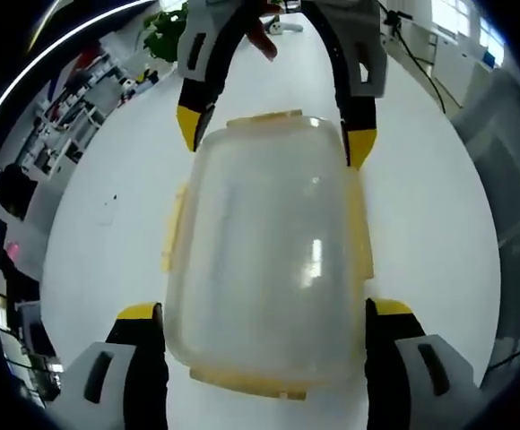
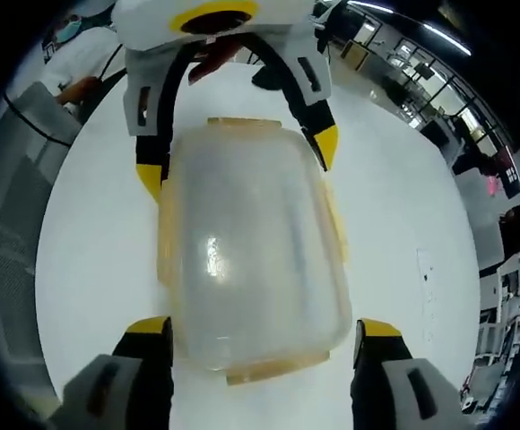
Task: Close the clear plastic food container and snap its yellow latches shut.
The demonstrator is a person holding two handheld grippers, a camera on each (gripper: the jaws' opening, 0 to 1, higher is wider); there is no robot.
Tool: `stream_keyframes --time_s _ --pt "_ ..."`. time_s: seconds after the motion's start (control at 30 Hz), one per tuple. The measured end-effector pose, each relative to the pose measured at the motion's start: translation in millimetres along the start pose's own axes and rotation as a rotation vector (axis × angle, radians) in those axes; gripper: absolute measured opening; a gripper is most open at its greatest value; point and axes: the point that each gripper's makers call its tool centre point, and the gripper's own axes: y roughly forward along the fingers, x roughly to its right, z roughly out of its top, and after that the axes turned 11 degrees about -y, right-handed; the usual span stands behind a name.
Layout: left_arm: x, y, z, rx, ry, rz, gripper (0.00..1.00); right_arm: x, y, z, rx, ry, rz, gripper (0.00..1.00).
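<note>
The clear plastic food container (image 1: 264, 260) lies on the white table (image 1: 108, 179) with its lid on, seen from above. Yellow latches show along its edges; the left latch (image 1: 172, 228) flares outward, and another sits at the near end (image 1: 251, 383). My left gripper (image 1: 264, 312) is open, its yellow-tipped jaws straddling the container's near end. My right gripper (image 1: 274, 134) faces it, open across the far end. In the right gripper view the same container (image 2: 247, 251) lies between the right gripper (image 2: 262, 328) and the left gripper (image 2: 236, 159).
The table stretches far beyond the container (image 2: 403, 206). A green plant (image 1: 166, 36) and cables (image 1: 421, 63) lie at its far end. Shelves and clutter (image 1: 72, 125) stand off to one side. A person (image 2: 72, 54) is by the table's edge.
</note>
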Motion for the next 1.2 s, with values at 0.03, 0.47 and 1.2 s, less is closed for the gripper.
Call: stream_keyframes --time_s 0.03,0.47,1.2 --pt "0.6 -0.3 -0.3 0.003 -0.007 0.001 0.92 -0.5 -0.8 0.0 0.003 0.003 -0.004 0.84" --pt "7.7 -7.5 -5.7 0.045 -0.122 0.025 0.95 -6.3 -10.4 3.5 0.074 0.143 -0.063 0.88" --pt "27.2 -30.8 -13.4 0.155 -0.289 0.091 0.95 -19.5 -35.2 23.4 0.232 0.380 -0.183 0.89"
